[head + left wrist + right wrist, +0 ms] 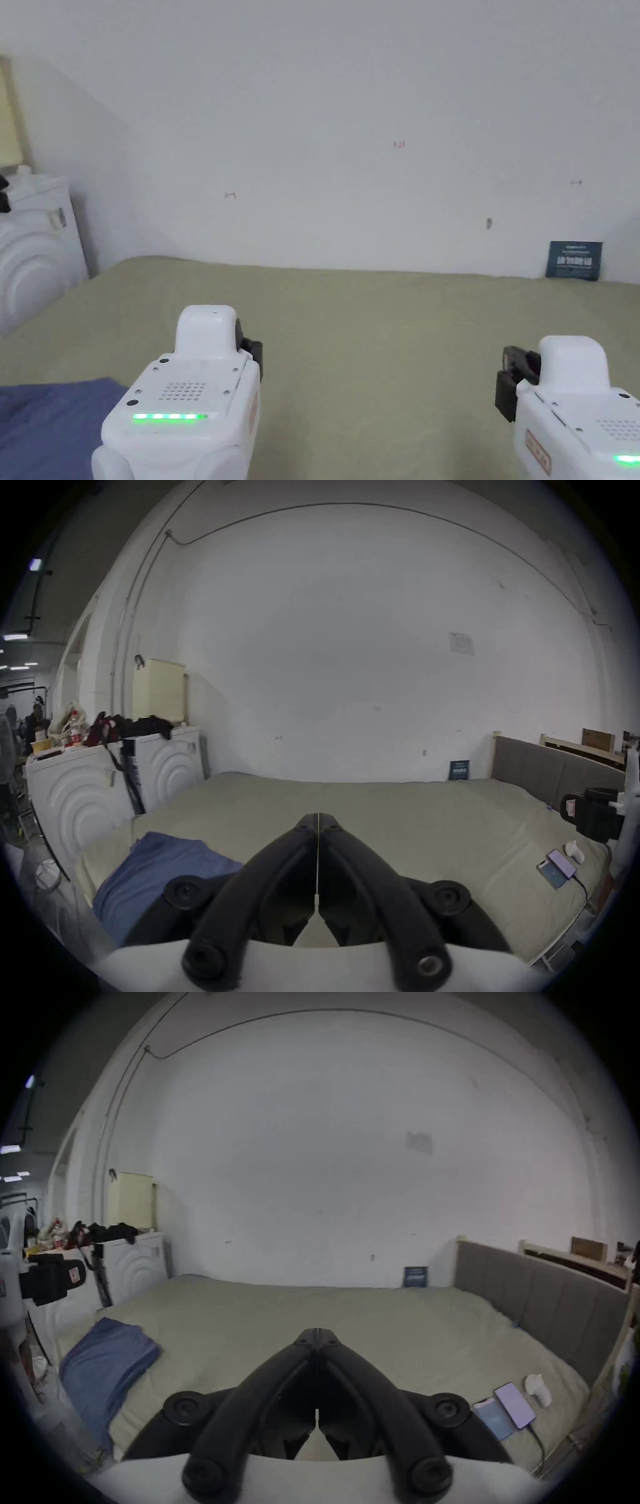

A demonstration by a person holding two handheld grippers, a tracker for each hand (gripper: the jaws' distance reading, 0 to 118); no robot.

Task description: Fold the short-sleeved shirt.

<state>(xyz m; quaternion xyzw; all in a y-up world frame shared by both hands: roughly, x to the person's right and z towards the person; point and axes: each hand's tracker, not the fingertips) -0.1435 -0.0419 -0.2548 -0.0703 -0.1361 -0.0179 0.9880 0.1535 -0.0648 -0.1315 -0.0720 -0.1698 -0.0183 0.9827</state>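
A blue shirt [104, 1359] lies folded in a flat stack at the near left corner of the olive bed [277, 1310]; its corner [50, 425] shows in the head view, and it lies left of the jaws in the left gripper view [162, 864]. My left gripper [318, 821] is shut with nothing between its jaws, held above the bed just right of the shirt. My right gripper [317, 1335] is shut and empty too, held over the bed's middle. The head view shows both white gripper bodies, left [187, 400] and right [575, 406].
Two phones [502, 1414] and a small white object [538, 1390] lie at the bed's near right edge, by the grey headboard [540, 1297]. White appliances [86, 791] with dark clothes on top stand left of the bed. A dark card [574, 260] leans on the wall.
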